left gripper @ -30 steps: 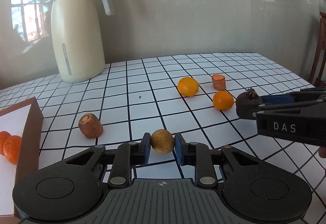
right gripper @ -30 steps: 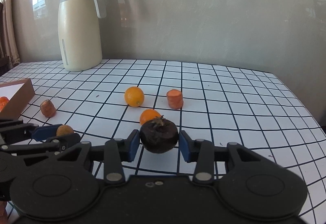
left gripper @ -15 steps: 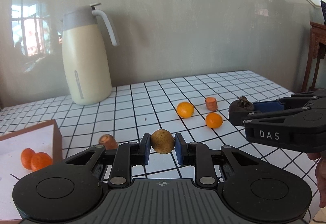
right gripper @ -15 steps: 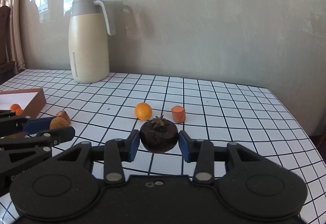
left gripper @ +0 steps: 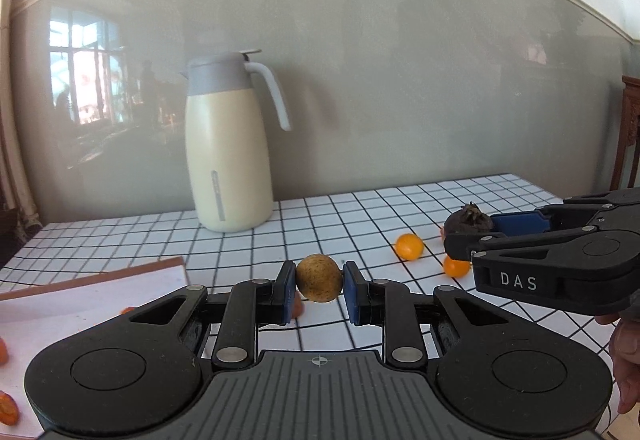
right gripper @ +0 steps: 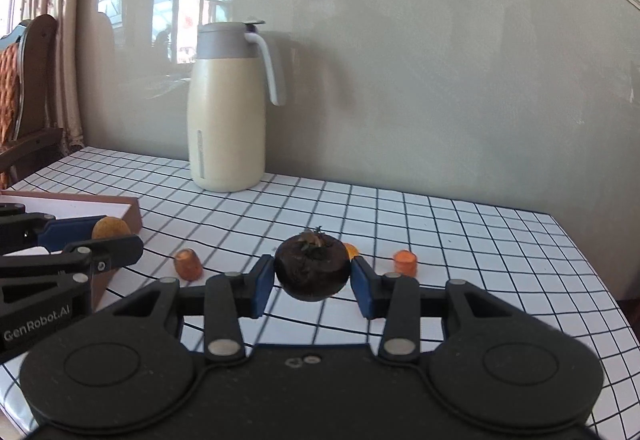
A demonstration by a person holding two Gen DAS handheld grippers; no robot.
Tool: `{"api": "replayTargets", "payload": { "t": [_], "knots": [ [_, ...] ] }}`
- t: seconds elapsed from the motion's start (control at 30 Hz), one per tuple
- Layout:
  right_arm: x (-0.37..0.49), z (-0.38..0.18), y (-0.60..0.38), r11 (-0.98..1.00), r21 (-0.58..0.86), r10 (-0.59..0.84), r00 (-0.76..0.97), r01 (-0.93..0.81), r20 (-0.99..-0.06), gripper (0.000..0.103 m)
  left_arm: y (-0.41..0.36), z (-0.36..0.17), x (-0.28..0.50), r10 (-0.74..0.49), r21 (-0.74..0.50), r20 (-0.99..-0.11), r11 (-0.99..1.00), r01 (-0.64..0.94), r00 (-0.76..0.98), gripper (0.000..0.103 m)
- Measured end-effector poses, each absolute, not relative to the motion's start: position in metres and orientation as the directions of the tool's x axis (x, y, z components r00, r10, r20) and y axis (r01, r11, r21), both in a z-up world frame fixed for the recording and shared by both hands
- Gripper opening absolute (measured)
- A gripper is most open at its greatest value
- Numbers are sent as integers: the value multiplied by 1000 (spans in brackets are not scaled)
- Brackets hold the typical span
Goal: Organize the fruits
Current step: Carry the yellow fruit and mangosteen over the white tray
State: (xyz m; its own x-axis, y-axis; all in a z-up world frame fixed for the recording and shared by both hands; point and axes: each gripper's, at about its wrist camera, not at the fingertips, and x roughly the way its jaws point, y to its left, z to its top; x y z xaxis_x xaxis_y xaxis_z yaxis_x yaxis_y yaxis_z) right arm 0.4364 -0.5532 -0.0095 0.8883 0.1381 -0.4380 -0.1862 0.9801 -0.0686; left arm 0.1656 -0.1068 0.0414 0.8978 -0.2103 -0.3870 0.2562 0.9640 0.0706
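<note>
Left gripper [left gripper: 319, 289] clenched on a small tan-brown round fruit [left gripper: 319, 277], blue pads pressed to both its sides, held clear above the grid-patterned table [left gripper: 360, 212]. Right gripper [right gripper: 312, 282] clamped likewise on a dark, nearly black fruit with a dried calyx [right gripper: 311, 266], also lifted off the table.

Seen from the left wrist: right gripper at 3 o'clock of the tan fruit, two small oranges [left gripper: 409, 246] on the table between them, toward 2 o'clock. Brown-rimmed tray with a white floor [left gripper: 92, 288] at 9 o'clock, orange pieces [left gripper: 8, 404] lying in it at 8 o'clock. Cream jug with a grey lid [left gripper: 230, 148] upright at 11 o'clock, near the wall.

Seen from the right wrist: carrot stub [right gripper: 405, 262] on the table at 3 o'clock of the dark fruit, another carrot stub [right gripper: 188, 263] at 9 o'clock, an orange peeking out just behind.
</note>
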Motion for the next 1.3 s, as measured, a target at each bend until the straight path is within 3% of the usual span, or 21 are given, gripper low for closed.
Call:
{"api": "replayTargets", "payload": {
  "t": [1.3],
  "knots": [
    [442, 0, -377, 885, -54, 408, 827, -462, -386, 33, 80, 47, 155, 74, 66, -360, 996, -53, 930, 25]
  ]
}}
